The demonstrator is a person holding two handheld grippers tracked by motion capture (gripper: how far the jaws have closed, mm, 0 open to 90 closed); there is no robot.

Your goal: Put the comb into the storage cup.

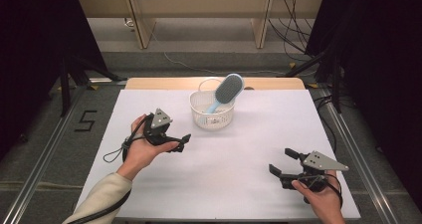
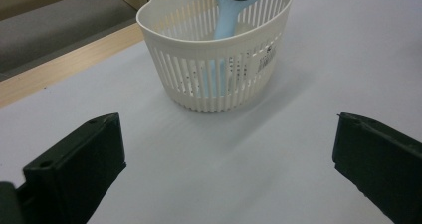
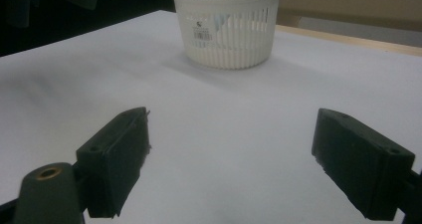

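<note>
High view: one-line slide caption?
Blue hairbrush stands handle-down in a white slatted basket; left gripper and right gripper open, apart on the white table.

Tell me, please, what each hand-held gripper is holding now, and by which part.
Nothing. The left hand-held gripper and the right hand-held gripper are both open and empty, away from the basket.

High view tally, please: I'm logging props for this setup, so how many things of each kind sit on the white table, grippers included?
White slatted basket: 1
Blue hairbrush, standing in the basket: 1
Handheld grippers, left gripper and right gripper, both open: 2
Total: 4
</note>
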